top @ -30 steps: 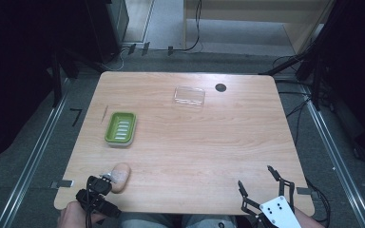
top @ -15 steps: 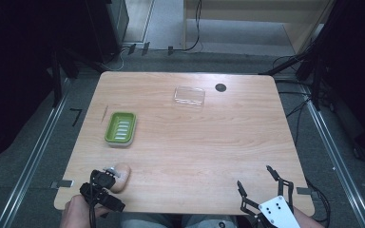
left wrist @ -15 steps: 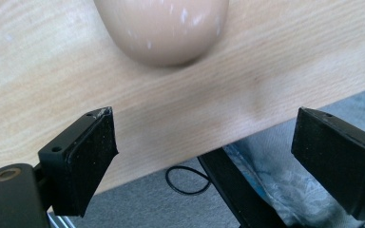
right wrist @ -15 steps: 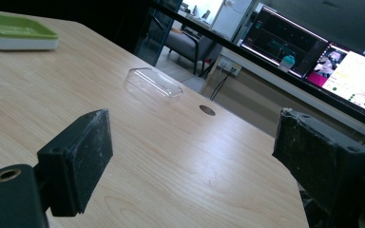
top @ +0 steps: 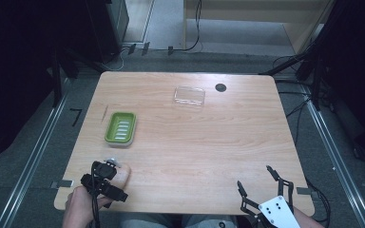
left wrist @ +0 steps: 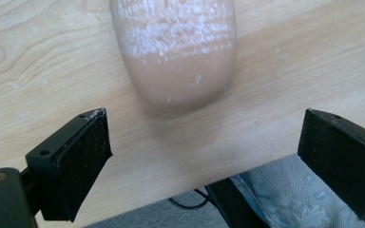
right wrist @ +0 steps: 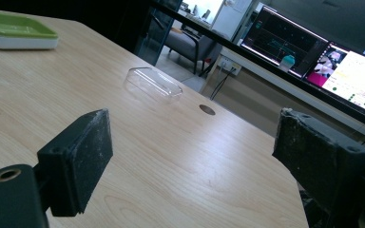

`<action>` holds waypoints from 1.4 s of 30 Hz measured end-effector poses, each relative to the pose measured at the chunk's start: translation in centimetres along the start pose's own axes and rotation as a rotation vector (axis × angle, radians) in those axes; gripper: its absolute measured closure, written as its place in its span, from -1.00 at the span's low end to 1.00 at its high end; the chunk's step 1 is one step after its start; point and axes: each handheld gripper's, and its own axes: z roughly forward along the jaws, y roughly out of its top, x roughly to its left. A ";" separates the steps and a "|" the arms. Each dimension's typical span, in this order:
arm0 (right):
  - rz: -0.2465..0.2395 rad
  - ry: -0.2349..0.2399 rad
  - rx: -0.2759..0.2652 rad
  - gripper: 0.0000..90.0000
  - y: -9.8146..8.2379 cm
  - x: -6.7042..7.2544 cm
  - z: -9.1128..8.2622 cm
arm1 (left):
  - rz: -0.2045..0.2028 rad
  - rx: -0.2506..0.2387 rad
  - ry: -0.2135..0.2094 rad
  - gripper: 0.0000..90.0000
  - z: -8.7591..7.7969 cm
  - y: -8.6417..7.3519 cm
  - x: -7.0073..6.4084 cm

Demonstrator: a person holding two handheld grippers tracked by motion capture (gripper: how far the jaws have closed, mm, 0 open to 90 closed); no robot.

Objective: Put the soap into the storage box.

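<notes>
A tan oval bar of soap (top: 123, 172) (left wrist: 180, 52) lies flat on the wooden table (top: 195, 142) near its front left corner. My left gripper (top: 108, 179) (left wrist: 204, 137) hovers at the soap's near end. Its jaws have just been opening and stand wide, with bare wood between them and the soap just beyond the fingertips. A green soap dish (top: 120, 128) (right wrist: 14, 26) sits farther back on the left. My right gripper (top: 255, 179) (right wrist: 190, 137) rests open over the front right corner with nothing in it.
A clear plastic lid (top: 189, 96) (right wrist: 152, 83) lies near the far edge beside a black round hole (top: 220, 87) (right wrist: 206, 109). The table's front edge runs just under the left jaws. Lit monitors (right wrist: 342, 57) stand beyond the table.
The left gripper has shifted slightly over the front left corner and its jaws have spread wider. The soap has stayed where it lay. The right gripper has kept still.
</notes>
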 end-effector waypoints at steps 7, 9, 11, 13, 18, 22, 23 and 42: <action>0.000 -0.001 0.000 -0.71 0.0 0.0 0.0 | -0.008 -0.004 -0.002 -0.93 0.3 0.9 0.3; 0.002 -0.001 0.001 -0.71 0.0 0.0 0.0 | -0.008 -0.013 0.001 -0.93 0.2 1.1 0.4; 0.002 0.000 0.001 -0.71 0.0 0.0 0.0 | -0.009 -0.013 -0.003 -0.93 0.2 1.4 0.5; 0.002 -0.001 0.001 -0.71 0.0 0.0 0.0 | -0.016 -0.015 -0.002 -0.96 0.3 1.6 0.4; 0.003 0.000 0.001 -0.71 0.0 0.0 0.0 | -0.022 -0.012 0.000 -0.96 0.5 2.1 0.8; 0.002 -0.001 0.001 -0.71 0.0 0.0 0.0 | -0.038 -0.017 -0.012 -0.96 0.7 2.6 1.0; 0.004 0.000 0.001 -0.71 0.0 0.0 0.0 | -0.034 -0.016 -0.008 -0.96 0.7 2.8 1.0; 0.003 0.001 0.001 -0.71 0.0 0.0 0.0 | -0.064 0.009 -0.004 -0.96 2.2 4.4 1.4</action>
